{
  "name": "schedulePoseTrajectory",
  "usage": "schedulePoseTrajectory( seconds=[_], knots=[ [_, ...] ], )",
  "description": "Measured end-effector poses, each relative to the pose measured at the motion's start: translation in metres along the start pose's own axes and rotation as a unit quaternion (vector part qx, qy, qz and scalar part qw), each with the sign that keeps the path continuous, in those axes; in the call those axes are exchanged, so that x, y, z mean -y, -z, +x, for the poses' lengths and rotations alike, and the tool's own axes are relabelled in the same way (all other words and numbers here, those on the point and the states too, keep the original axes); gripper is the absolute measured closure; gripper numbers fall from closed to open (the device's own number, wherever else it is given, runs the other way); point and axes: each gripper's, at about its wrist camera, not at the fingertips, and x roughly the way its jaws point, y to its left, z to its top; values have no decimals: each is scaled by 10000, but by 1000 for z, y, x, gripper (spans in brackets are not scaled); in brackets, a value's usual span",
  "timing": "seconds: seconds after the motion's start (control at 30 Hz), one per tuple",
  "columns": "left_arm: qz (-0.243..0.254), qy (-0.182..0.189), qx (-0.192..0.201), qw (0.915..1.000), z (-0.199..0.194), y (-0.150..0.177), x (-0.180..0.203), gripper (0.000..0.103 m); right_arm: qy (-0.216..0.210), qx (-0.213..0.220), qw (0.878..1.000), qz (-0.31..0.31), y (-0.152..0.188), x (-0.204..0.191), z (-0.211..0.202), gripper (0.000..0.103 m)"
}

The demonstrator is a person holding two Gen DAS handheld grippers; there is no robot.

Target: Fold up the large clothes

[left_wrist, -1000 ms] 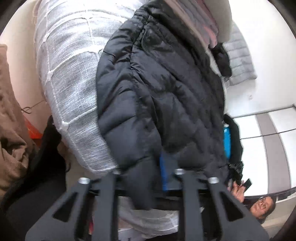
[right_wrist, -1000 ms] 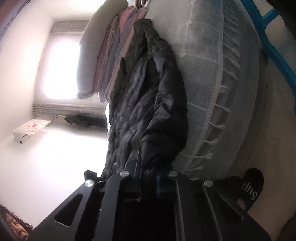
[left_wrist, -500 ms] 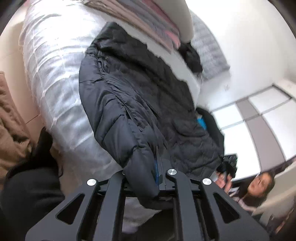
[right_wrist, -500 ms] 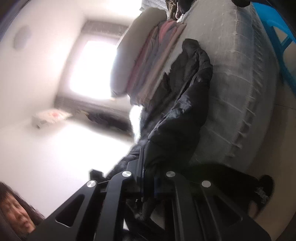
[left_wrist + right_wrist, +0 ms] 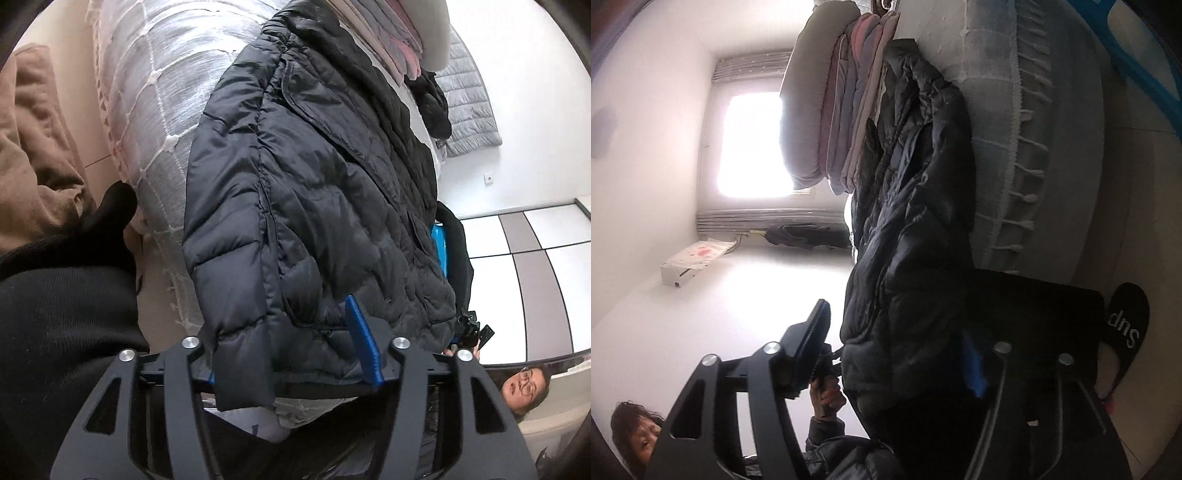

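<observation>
A black puffer jacket [image 5: 314, 184] lies spread on the bed's white-grey fringed blanket [image 5: 155, 92], its lower edge hanging over the bed's side. My left gripper [image 5: 284, 332] is at that edge with its jaws opening. The hem hangs loose between them and one blue pad [image 5: 360, 343] stands bare beside the cloth. In the right wrist view the same jacket [image 5: 916, 206] drapes down between the spread fingers of my right gripper [image 5: 897, 325], whose jaws are also opening, and the left finger [image 5: 812, 332] stands well off the cloth.
A stack of folded clothes and pillows [image 5: 842, 110] sits beyond the jacket on the bed. A tan cloth [image 5: 33, 147] and a black sleeve [image 5: 66, 295] are at left. A blue stool [image 5: 1137, 55], a black slipper [image 5: 1126, 321] and a second person [image 5: 524, 384] are nearby.
Both grippers were shut on the jacket's lower edge; now both stand spread and the cloth hangs loose between them. Both views have shifted across the bed.
</observation>
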Motion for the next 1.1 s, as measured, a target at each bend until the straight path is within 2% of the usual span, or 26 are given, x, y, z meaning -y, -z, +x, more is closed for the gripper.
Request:
schedulePoseTrajectory(
  seconds=[0.13,0.2,0.27,0.4,0.47,0.7,0.8,0.83,0.87,0.93,1.0,1.03,1.07,1.1],
  knots=[
    [-78,3,6,10000,9,3,-1,46,84,-114,9999,-9,-6,1,16,40],
    [-73,28,20,10000,7,4,-2,46,132,-128,9998,15,-5,3,11,40],
    [-72,45,33,10000,5,4,-4,46,471,64,9988,94,-3,9,-3,29],
    [-48,30,12,10000,4,2,-5,46,455,391,9978,298,5,22,-36,27],
    [-56,6,-7,10000,6,0,-6,45,389,420,9978,328,4,26,-40,25],
    [-80,-63,1,9999,13,-1,0,42,-67,-46,10000,39,-14,3,3,24],
    [-137,-109,-25,9998,15,-1,-2,42,-37,-171,9996,-205,-16,-9,19,25],
    [-160,-127,-28,9998,16,-1,-3,42,36,-203,9992,-343,-15,-14,23,37],
    [-192,-139,-21,9997,17,-1,-3,42,113,-242,9988,-411,-13,-17,26,56],
    [-201,-109,26,9997,16,-1,-3,42,141,-264,9984,-485,-9,-21,29,76],
    [-111,-49,115,9999,15,0,1,42,181,-159,9977,-634,-4,-26,27,84],
    [-46,-8,178,9998,14,0,3,57,171,-111,9976,-667,-2,-28,26,85],
    [-6,-20,198,9998,13,1,5,81,165,-48,9975,-685,1,-30,25,87],
    [-8,-60,196,9998,13,1,4,86,148,1,9974,-701,3,-32,23,87]
  ],
)
